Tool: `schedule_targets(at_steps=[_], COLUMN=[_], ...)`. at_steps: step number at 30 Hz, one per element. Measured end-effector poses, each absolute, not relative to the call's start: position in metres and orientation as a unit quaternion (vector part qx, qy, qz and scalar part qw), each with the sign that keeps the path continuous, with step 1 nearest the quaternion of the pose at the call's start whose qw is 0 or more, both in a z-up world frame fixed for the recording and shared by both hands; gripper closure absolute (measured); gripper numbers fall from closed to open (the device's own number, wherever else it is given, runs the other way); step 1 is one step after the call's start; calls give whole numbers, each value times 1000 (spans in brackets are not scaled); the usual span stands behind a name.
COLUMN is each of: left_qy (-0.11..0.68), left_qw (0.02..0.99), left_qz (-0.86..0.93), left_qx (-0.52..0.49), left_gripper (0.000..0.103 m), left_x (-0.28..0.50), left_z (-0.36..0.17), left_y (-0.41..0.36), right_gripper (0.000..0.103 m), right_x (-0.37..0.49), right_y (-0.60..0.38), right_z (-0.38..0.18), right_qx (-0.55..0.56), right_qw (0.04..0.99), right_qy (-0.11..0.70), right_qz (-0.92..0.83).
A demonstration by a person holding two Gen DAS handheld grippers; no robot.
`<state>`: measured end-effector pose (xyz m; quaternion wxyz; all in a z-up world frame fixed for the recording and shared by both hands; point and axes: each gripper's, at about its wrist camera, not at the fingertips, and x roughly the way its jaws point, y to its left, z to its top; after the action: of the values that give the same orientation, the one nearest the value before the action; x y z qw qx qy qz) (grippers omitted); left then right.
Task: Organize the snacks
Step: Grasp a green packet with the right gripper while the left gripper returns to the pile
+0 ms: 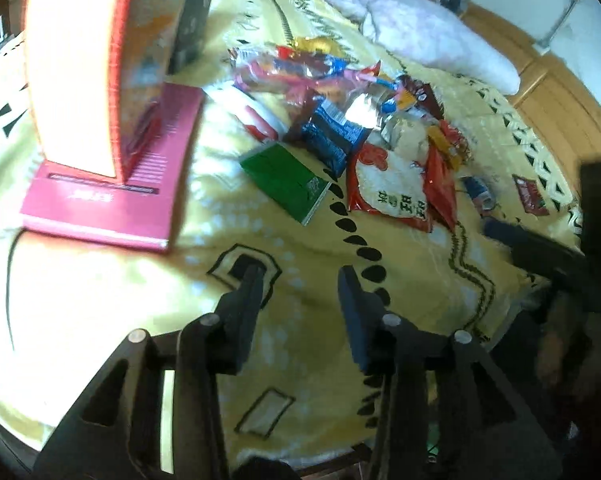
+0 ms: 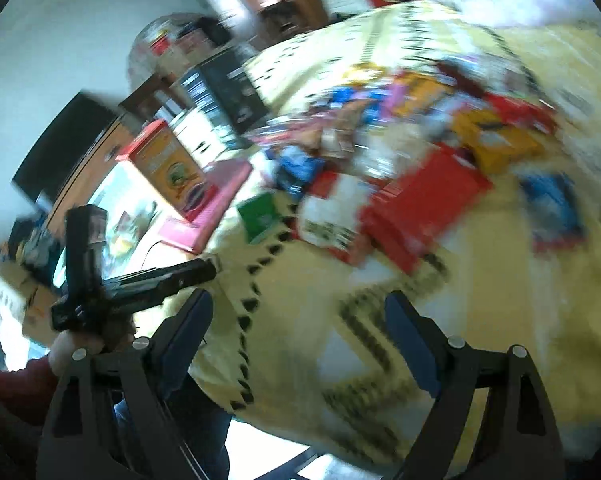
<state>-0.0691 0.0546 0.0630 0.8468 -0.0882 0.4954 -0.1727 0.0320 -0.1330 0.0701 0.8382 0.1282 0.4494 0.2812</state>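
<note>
The snacks lie in a loose heap [image 1: 352,120] on a yellow patterned blanket [image 1: 284,320], probably a bed, given the pillow [image 1: 432,36] at its far edge. Nearest the left gripper [image 1: 300,292] sit a green packet [image 1: 284,182] and a red-and-white bag [image 1: 388,184], with a dark blue wrapper [image 1: 332,136] just behind them. To the left of the heap an orange-and-red carton [image 1: 100,68] stands upright on a flat pink box [image 1: 112,204], which looks like the start of a sorted group, kept apart from the jumble.

The left gripper hangs over bare blanket with its jaws apart by a modest gap and nothing between them. The right gripper [image 2: 300,320] has its jaws spread wide, also empty, aimed toward the near edge of the pile where a red pack [image 2: 420,208] lies. Its view is blurred, so finer detail there is uncertain.

Both tools angle downward at the heap, likely so either can take the next packet.
</note>
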Motion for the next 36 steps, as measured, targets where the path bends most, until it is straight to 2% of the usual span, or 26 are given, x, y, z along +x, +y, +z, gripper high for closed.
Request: schedule_targets(at_steps=[7, 11, 14, 15, 16, 17, 18, 23, 27, 32, 36], left_qy=[491, 494, 495, 495, 495, 496, 497, 502, 499, 502, 518], left_qw=[846, 842, 841, 841, 841, 840, 839, 838, 837, 829, 815], left_qz=[-177, -182, -185, -186, -186, -187, -187, -191, -210, -240, -254], left_qx=[-109, -116, -117, -116, -116, -116, -116, -101, -79, -55, -46], left_gripper=[63, 63, 63, 63, 63, 63, 63, 63, 63, 63, 62], left_x=[-70, -72, -72, -71, -70, -69, -68, -63, -52, -29, -11], left_z=[68, 67, 66, 65, 65, 64, 64, 64, 64, 58, 46], left_y=[67, 74, 75, 75, 74, 73, 72, 59, 37, -10, -42], right_gripper=[14, 14, 15, 20, 27, 45, 52, 53, 53, 52, 52], right_x=[127, 158, 163, 162, 161, 160, 159, 128, 93, 68, 58], right_y=[-25, 18, 30, 31, 26, 20, 13, -31, -104, -211, -257], right_z=[49, 17, 5, 5, 7, 8, 9, 48, 90, 93, 88], right_qx=[54, 13, -18, -18, -12, 2, 19, 74, 123, 188, 220], right_qw=[806, 781, 785, 788, 794, 795, 795, 818, 855, 873, 871], right_qy=[476, 520, 520, 518, 515, 514, 514, 466, 413, 411, 410], right_qz=[347, 346, 335, 332, 324, 322, 323, 329, 287, 185, 156])
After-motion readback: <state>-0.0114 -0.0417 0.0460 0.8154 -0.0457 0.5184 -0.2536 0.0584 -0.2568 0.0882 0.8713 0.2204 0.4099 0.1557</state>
